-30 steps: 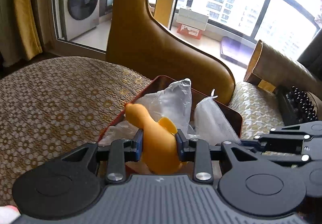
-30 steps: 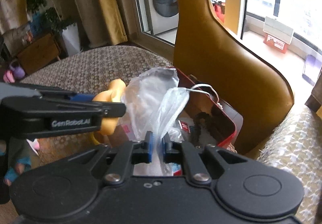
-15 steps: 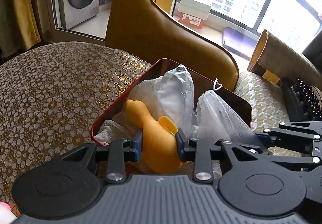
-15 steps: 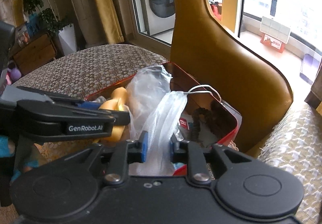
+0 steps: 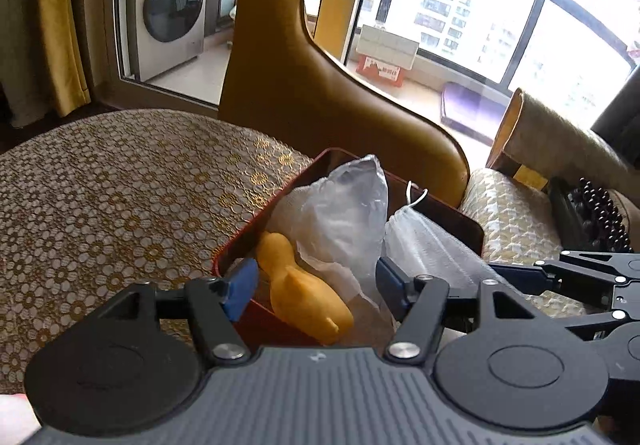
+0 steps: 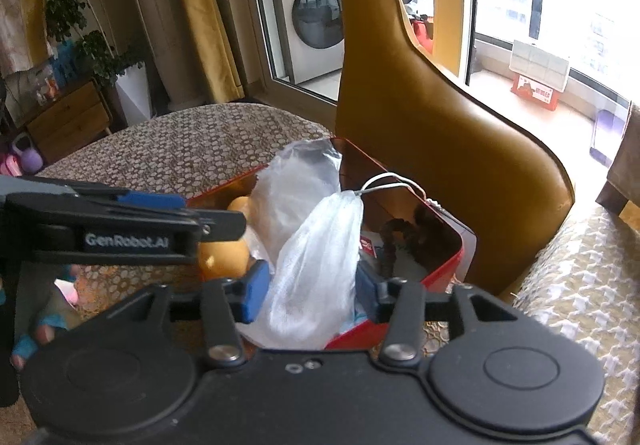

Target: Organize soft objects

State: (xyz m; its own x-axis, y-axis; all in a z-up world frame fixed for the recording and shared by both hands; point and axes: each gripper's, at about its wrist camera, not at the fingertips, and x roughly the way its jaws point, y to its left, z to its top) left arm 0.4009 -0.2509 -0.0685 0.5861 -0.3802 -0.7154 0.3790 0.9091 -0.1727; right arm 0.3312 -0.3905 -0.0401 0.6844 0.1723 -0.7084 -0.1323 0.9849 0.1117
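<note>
Tablecloth, red box: duck head-away lengthwise (both grippers' jaws opening, unpinched).

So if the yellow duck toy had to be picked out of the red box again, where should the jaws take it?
Probably across the wide body of the yellow duck toy, coming down from above on the near side. It lies tilted in the red box, slim neck pointing away beside the box wall, and the clear plastic bag crowds its other side, so the near, fat end is the freest.

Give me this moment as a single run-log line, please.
left gripper: jaws opening, yellow toy duck between them, lying in red box | right gripper: jaws opening around white mesh bag
</note>
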